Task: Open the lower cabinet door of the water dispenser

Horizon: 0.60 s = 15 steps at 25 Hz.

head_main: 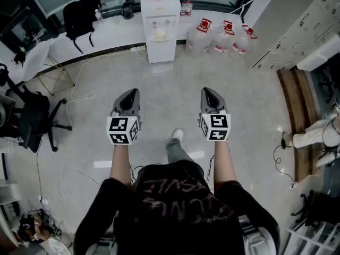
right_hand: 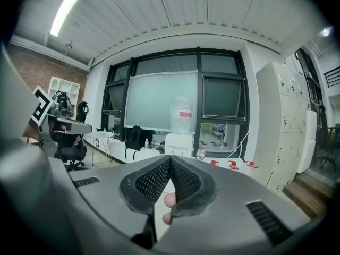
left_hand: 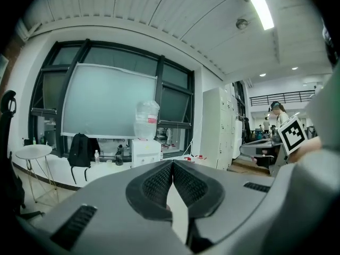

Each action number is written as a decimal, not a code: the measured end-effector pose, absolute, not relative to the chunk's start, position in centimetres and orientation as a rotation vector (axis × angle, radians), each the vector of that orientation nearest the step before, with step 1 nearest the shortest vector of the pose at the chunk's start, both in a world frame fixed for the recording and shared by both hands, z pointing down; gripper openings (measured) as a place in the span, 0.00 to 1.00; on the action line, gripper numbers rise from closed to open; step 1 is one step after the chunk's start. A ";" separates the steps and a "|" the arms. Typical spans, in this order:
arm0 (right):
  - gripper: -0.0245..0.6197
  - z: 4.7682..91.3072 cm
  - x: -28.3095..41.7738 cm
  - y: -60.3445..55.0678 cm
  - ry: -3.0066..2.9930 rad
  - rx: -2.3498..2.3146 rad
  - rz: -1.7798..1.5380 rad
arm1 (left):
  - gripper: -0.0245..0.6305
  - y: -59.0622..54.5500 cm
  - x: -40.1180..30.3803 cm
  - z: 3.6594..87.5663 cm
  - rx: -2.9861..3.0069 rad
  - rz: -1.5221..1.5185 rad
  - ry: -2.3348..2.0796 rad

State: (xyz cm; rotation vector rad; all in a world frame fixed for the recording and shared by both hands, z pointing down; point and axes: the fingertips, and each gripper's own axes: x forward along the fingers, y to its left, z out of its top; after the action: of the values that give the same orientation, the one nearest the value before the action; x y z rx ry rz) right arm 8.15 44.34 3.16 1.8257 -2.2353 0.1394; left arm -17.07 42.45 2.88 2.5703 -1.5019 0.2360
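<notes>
The white water dispenser (head_main: 159, 28) stands against the far counter with a clear bottle on top. Its lower cabinet door (head_main: 161, 51) is closed. Both grippers hover over the floor well short of it, side by side and pointing toward it. My left gripper (head_main: 134, 91) has its jaws shut, tips together, nothing between them. My right gripper (head_main: 204, 90) is likewise shut and empty. In the left gripper view the dispenser (left_hand: 145, 151) shows far off above the closed gripper (left_hand: 172, 162). In the right gripper view the dispenser (right_hand: 179, 142) sits just above the closed gripper (right_hand: 170, 158).
Three water jugs (head_main: 223, 37) stand on the floor right of the dispenser. A black backpack (head_main: 81, 15) rests on the counter, with a round white table (head_main: 35, 58) and a black office chair (head_main: 33, 118) at left. White lockers (head_main: 297, 28) and another person (head_main: 319, 136) are at right. Cables trail across the floor at left.
</notes>
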 end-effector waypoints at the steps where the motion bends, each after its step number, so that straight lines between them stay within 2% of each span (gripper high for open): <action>1: 0.06 3.4 8.5 43.0 -2.238 1.824 0.145 | 0.06 41.1 -16.7 3.0 2.568 0.242 -1.501; 15: 0.06 5.1 15.8 25.1 -2.300 1.774 0.221 | 0.06 25.0 -8.4 4.0 2.552 0.330 -1.457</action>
State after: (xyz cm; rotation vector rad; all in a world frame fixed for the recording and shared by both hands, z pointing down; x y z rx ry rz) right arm 15.81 25.10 5.14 1.7743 -2.2999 0.2212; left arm -8.42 25.00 4.04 2.5522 -1.4566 0.3303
